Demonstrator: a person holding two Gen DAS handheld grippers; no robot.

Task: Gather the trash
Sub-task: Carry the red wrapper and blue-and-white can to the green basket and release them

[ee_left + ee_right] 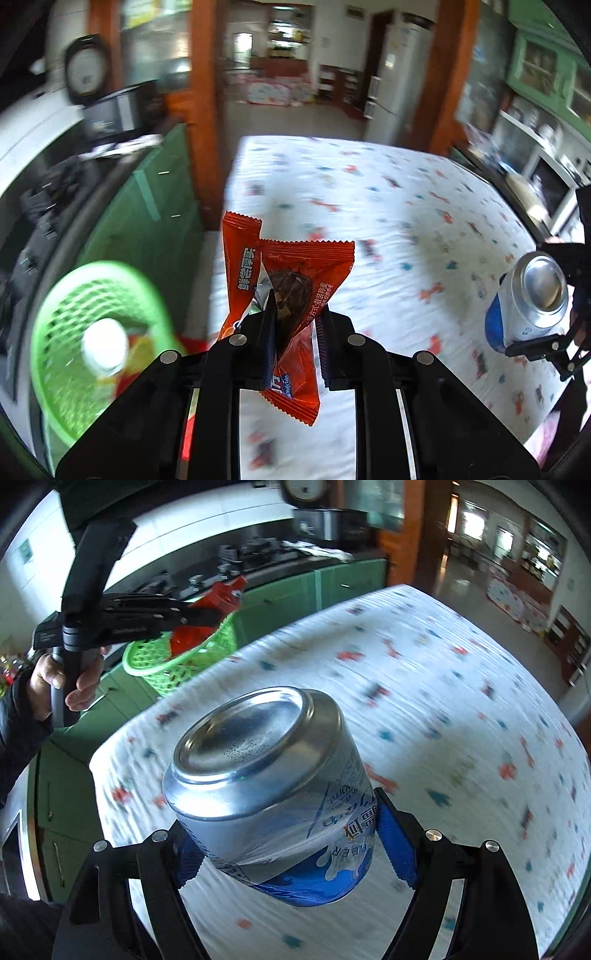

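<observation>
Orange wrappers [291, 291] are pinched in the closed left gripper [291, 325] beside the green basket [66, 332]; light, limp foil is best pinched flat. A beer can [269, 797], thin-walled, probably slippery, is clamped across its middle by the right gripper [295, 849] above the tablecloth [443, 701].

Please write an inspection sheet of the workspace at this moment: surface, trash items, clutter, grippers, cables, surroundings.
Surface: table under a white cloth with small coloured prints.
Job's things: orange wrappers and beer can, both held above the table; green basket beyond the table edge, already holding some trash.
Clutter: nothing seen on the cloth.
Grippers: left gripper shut on the wrappers, near the basket; right gripper clamps the can, bottom end toward the camera.
Cables: nothing seen.
Surroundings: green cabinets, dark countertop with utensils, open room behind.
</observation>
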